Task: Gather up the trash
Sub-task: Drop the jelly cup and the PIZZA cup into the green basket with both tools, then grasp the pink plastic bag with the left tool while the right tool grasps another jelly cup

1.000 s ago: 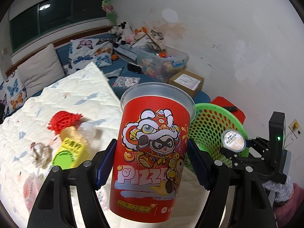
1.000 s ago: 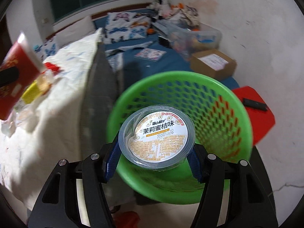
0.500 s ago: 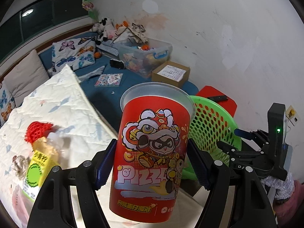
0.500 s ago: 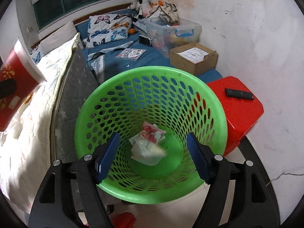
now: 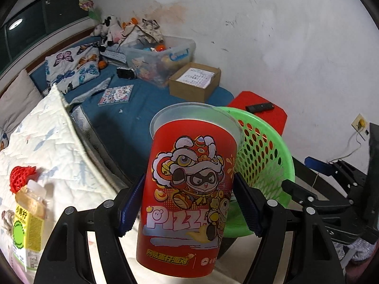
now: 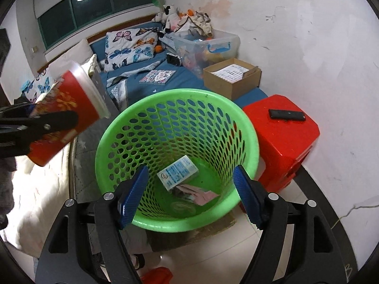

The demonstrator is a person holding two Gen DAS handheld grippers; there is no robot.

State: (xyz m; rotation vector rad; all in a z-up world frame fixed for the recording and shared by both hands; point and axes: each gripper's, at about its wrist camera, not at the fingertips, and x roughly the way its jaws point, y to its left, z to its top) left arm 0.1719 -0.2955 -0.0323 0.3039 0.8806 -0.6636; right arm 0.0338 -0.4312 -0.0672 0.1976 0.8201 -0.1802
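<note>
On the bed at far left I see a yellow-green carton (image 5: 28, 232) beside red mesh (image 5: 20, 179). My left tool (image 5: 187, 207) is clenched on the red pizza cup (image 5: 189, 198), pads against both its sides, held just left of the green basket (image 6: 248, 127). My right tool (image 6: 190, 194) hangs over the basket, jaws opening, nothing between them; a blue-white box (image 6: 178, 172) and pink wrapper (image 6: 201, 193) lie on the basket floor below.
</note>
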